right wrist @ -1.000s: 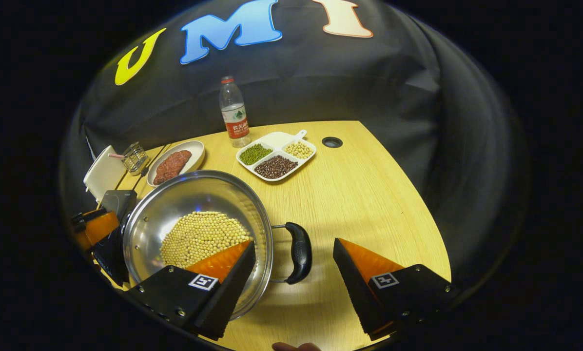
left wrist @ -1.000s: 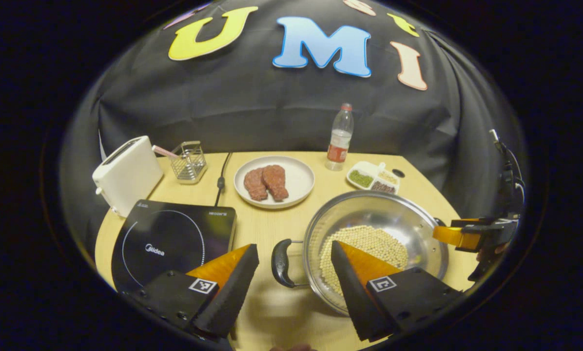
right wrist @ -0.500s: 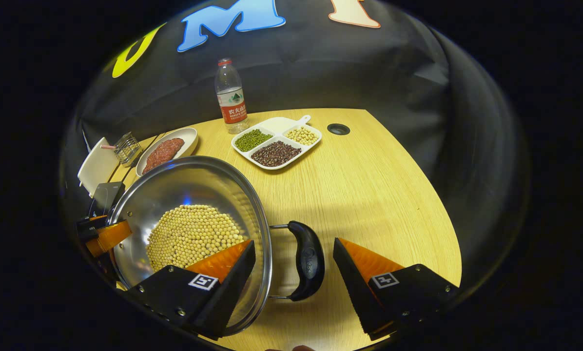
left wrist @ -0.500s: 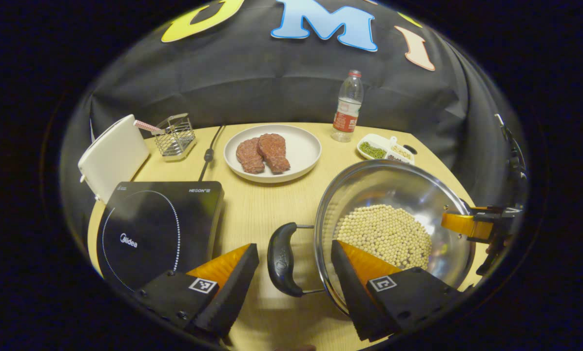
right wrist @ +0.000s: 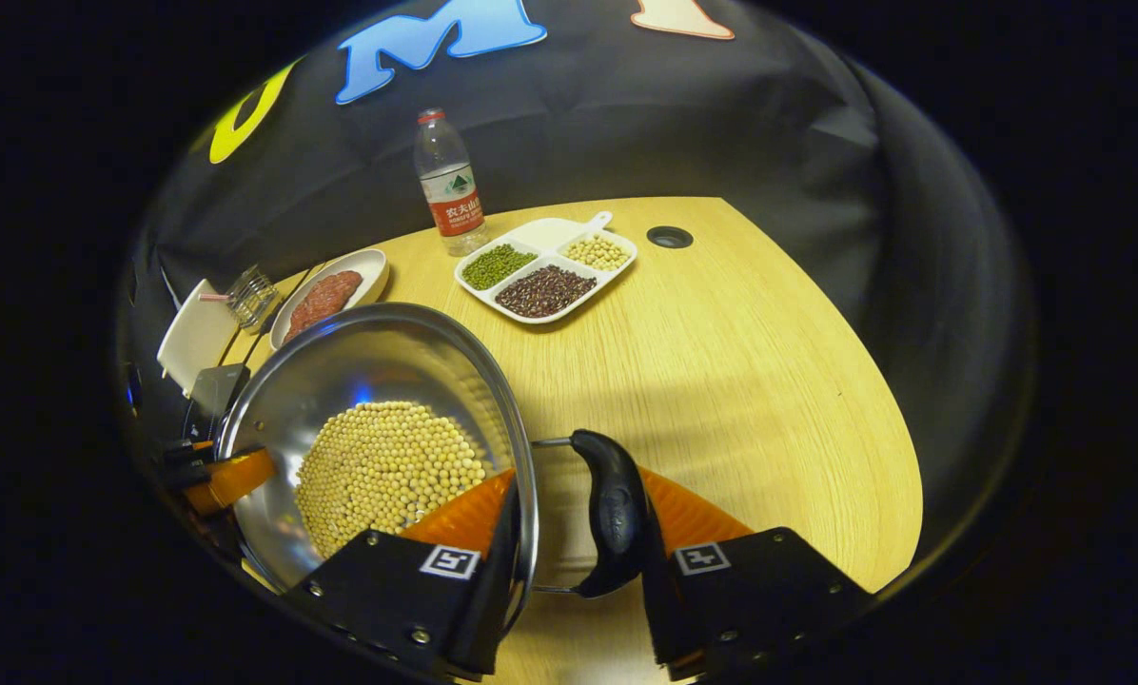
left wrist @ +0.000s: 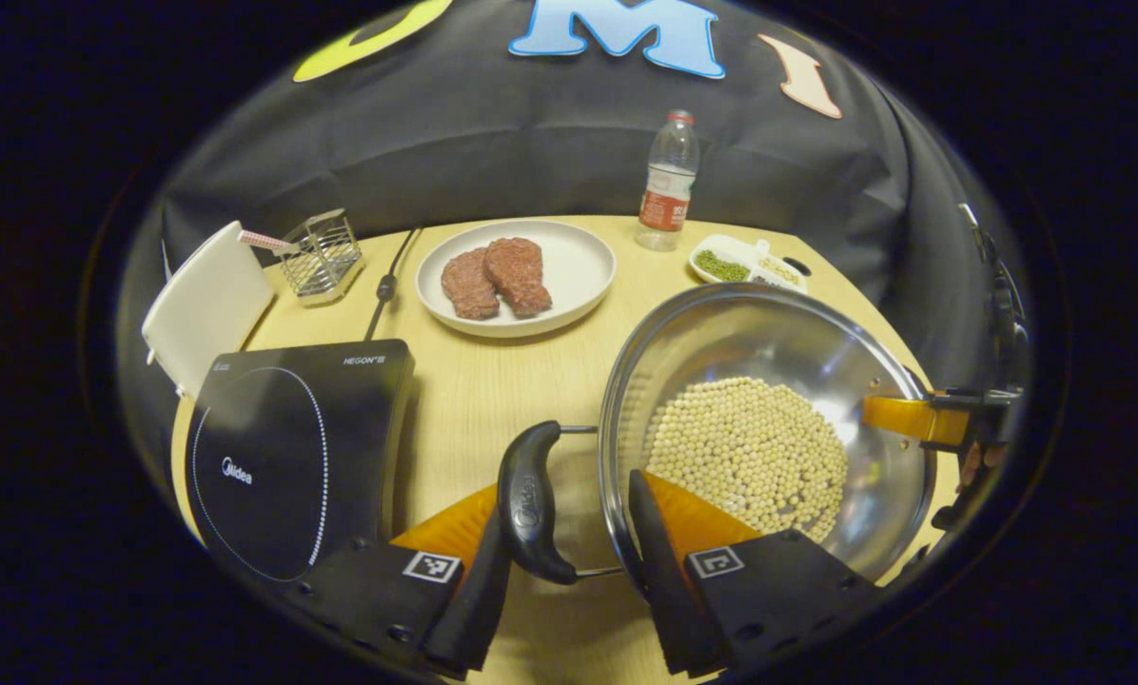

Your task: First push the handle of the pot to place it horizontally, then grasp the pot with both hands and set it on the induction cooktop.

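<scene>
In the left gripper view, the left tool (left wrist: 569, 561) sits at the bottom centre, its two fingers closed in around the pot's black left handle (left wrist: 528, 501) and the rim beside it. It is hard to tell if both fingers press. This view also shows the black induction cooktop (left wrist: 288, 457) at lower left, apart from the pot, and a white toaster (left wrist: 206, 306) behind it.

In the right gripper view, the right tool (right wrist: 574, 561) at the bottom centre is narrowed the same way about the pot's black right handle (right wrist: 612, 509). This view shows more of a divided dish of beans (right wrist: 545, 276) at upper centre.

The pot (left wrist: 769, 428) is wide, shiny steel, holding a layer of pale round beans (left wrist: 745, 452). It is at centre right of the wooden surface (right wrist: 721, 362), between the two tools.
</scene>
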Action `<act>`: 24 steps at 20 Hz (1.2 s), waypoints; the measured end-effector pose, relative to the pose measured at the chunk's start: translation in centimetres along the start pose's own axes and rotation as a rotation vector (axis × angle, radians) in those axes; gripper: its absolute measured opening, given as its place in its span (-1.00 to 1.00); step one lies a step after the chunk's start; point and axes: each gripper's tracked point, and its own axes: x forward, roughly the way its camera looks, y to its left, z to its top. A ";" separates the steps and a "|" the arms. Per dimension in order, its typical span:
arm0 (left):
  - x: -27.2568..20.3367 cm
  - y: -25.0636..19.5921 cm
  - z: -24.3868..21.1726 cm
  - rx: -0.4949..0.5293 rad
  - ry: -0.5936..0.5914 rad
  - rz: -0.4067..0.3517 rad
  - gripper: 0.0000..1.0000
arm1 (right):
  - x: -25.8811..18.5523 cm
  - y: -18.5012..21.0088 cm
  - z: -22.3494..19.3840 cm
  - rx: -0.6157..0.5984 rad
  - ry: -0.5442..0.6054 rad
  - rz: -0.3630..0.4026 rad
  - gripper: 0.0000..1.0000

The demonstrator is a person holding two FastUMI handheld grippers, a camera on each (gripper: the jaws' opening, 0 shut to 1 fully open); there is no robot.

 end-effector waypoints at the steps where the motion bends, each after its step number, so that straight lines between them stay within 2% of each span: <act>1: -0.1 0.0 0.2 0.002 -0.002 0.003 0.34 | -0.2 0.1 -0.2 -0.003 0.000 -0.001 0.18; 3: -0.2 0.2 0.2 0.007 0.007 0.005 0.39 | -0.3 0.2 -0.3 0.001 0.003 -0.003 0.18; 4: -0.3 0.2 0.4 0.006 0.008 0.003 0.27 | -0.6 0.4 -0.2 0.009 0.000 0.002 0.07; 5: -0.7 0.4 0.8 0.010 -0.002 0.004 0.33 | -0.8 0.6 -0.2 0.011 -0.003 0.007 0.17; 7: -1.7 0.8 1.5 0.020 -0.019 0.007 0.33 | -1.8 1.1 0.4 0.011 -0.020 0.011 0.17; 8: -2.4 0.9 2.0 0.016 -0.025 0.004 0.27 | -2.5 1.3 0.7 0.010 -0.029 0.012 0.17; 9: -3.2 1.0 2.5 0.012 -0.028 0.001 0.33 | -3.1 1.6 1.0 0.010 -0.034 0.011 0.17; 11: -4.3 1.5 2.7 0.003 -0.032 -0.006 0.27 | -4.5 2.1 1.3 0.007 -0.043 0.008 0.17; 13: -5.7 1.8 2.7 -0.009 -0.028 -0.013 0.39 | -5.8 2.6 1.5 -0.002 -0.054 0.005 0.17; 15: -6.9 2.3 2.4 -0.012 -0.023 -0.020 0.39 | -7.2 3.4 1.1 -0.006 -0.055 0.006 0.17; 16: -7.4 2.6 2.2 -0.015 -0.018 -0.020 0.32 | -7.6 3.8 0.8 -0.009 -0.050 0.006 0.17; 20: -9.5 4.4 1.1 -0.027 -0.005 -0.025 0.25 | -8.9 5.8 -0.5 -0.008 -0.025 0.012 0.17; 21: -9.9 5.1 0.9 -0.027 -0.004 -0.023 0.33 | -9.2 6.4 -0.7 -0.007 -0.020 0.014 0.17; 22: -10.4 5.7 0.8 -0.028 -0.001 -0.022 0.27 | -9.5 7.0 -0.8 -0.012 -0.020 0.016 0.17; 24: -11.2 7.1 0.5 -0.034 -0.002 -0.020 0.33 | -10.1 8.5 -1.0 -0.017 -0.024 0.022 0.17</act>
